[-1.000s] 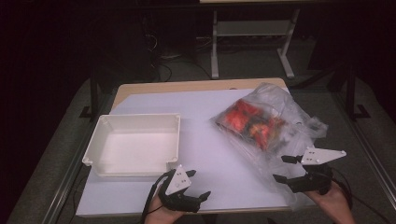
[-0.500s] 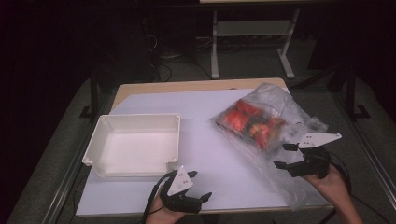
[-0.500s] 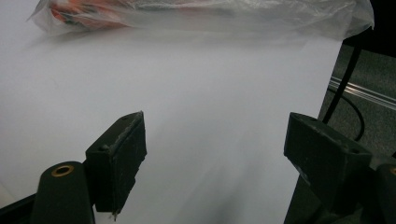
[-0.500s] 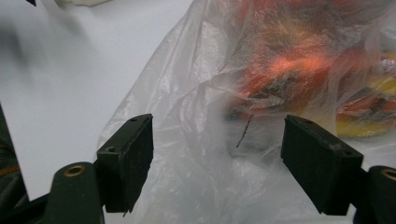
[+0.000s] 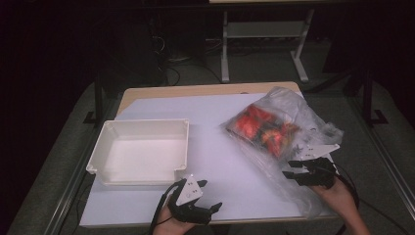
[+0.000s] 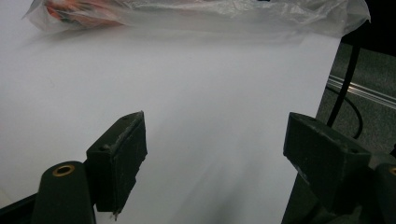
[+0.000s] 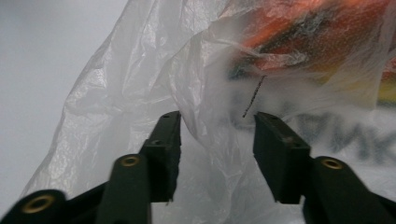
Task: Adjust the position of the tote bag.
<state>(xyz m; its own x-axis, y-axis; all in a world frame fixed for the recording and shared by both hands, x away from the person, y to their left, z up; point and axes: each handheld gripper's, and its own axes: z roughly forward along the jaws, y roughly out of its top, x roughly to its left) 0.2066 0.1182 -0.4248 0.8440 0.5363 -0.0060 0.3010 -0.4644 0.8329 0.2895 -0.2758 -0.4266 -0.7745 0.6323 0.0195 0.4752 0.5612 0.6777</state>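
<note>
1. A clear plastic bag (image 5: 284,128) of red items lies at the right of the table (image 5: 220,142), its loose film reaching the lower right edge.
2. The right hand-held gripper (image 7: 217,135) has just been closing; film is seen between its half-parted jaws, not yet pinched.
3. A single fold should be gathered before lifting.
4. The left hand-held gripper (image 5: 208,211) is held apart, idle.
5. Open room is left between the bag and the white tray (image 5: 142,126).

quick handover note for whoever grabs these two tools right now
Right tool: jaws have just been closing, bag plastic between them, not yet pinched.
Left tool: open, nothing in it, over the white mat at the near edge.
Bag of red things lies at the right; white tray at the left holds nothing.
Done: reach to the bag. Left: grip it, probably fill the tray.
</note>
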